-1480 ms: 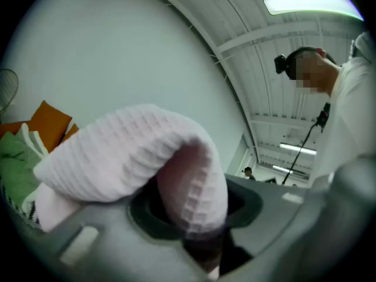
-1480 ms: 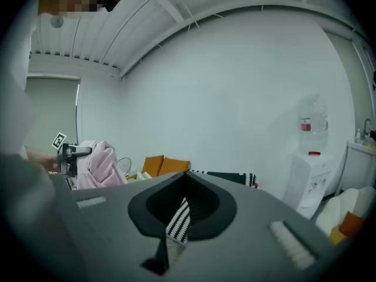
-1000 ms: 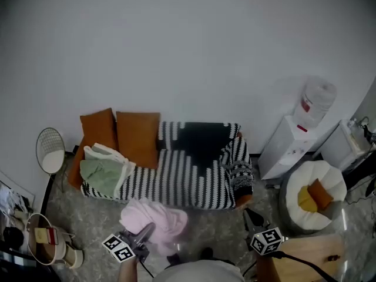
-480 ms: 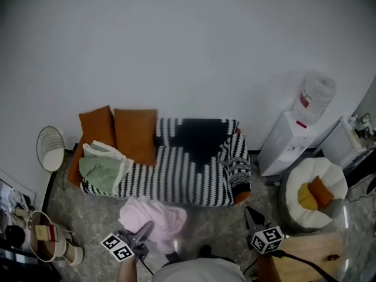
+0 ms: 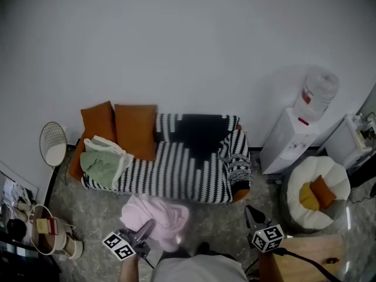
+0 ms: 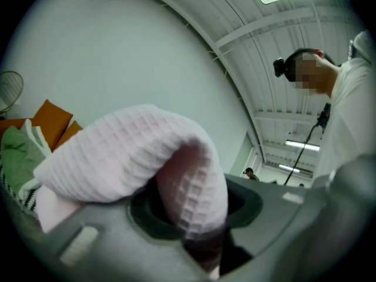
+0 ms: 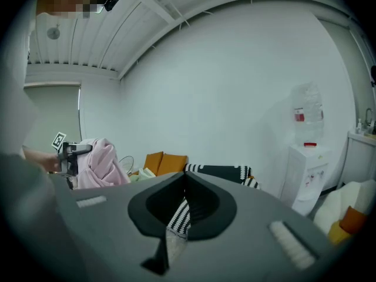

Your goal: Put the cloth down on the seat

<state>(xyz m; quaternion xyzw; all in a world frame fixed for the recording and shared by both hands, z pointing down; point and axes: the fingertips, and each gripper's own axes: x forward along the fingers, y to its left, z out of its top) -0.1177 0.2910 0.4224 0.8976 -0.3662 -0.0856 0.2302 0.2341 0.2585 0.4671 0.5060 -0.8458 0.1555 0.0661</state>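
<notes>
- The pink waffle-weave cloth (image 5: pixel 155 221) is held in the air by the left gripper (image 5: pixel 147 228), short of the front edge of the sofa (image 5: pixel 176 178) and above the floor. It is not yet on the seat.
- In the left gripper view a thick fold of the cloth is seen running down between the jaws, which are clamped on it. The rest is heaped over the top of the gripper.
- The right gripper (image 5: pixel 251 214) is carried well apart to the right. Its jaws are brought together at the tips and nothing is held between them.
- The cloth is judged to be soft, light and limp: it slumps in rounded folds and no shape of its own is kept.
- Little slipping is expected, since the raised weave gives the pads something to bite. Nothing fragile is involved, so a firm pinch can be tolerated.
- The present hold, on a gathered fold, is judged good for carrying. For a flat lay, a free edge or corner would be better taken by the empty gripper.
- The left end of the seat is taken up by a green garment (image 5: pixel 101 168) and two orange cushions (image 5: pixel 136 131). The striped middle is judged the likeliest landing place.
</notes>
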